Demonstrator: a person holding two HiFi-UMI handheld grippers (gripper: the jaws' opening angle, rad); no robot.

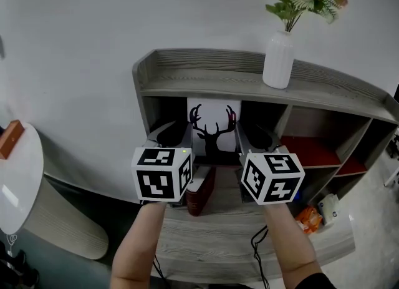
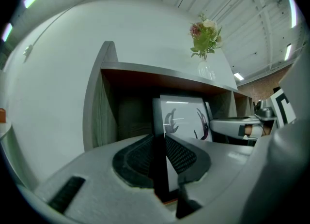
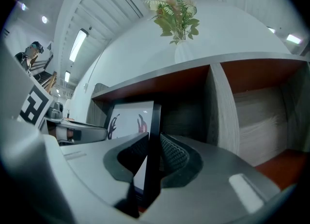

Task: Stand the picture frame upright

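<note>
left tool (image 1: 177,135) and right tool (image 1: 249,137) clamp picture frame (image 1: 214,133) in shelf (image 1: 206,83) bay; vase (image 1: 278,60) above, red book (image 1: 202,193) beneath.

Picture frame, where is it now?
Head view, centre: the picture frame stands in the left compartment of the shelf, its side edges gripped by the left gripper and right gripper.

A grey wood-grain shelf (image 1: 206,82) carries a white vase (image 1: 278,60) of flowers on its top board, toward the right. The picture frame (image 1: 214,128) stands upright at its left compartment; a dark red object (image 1: 202,191) lies on the lower board.
</note>
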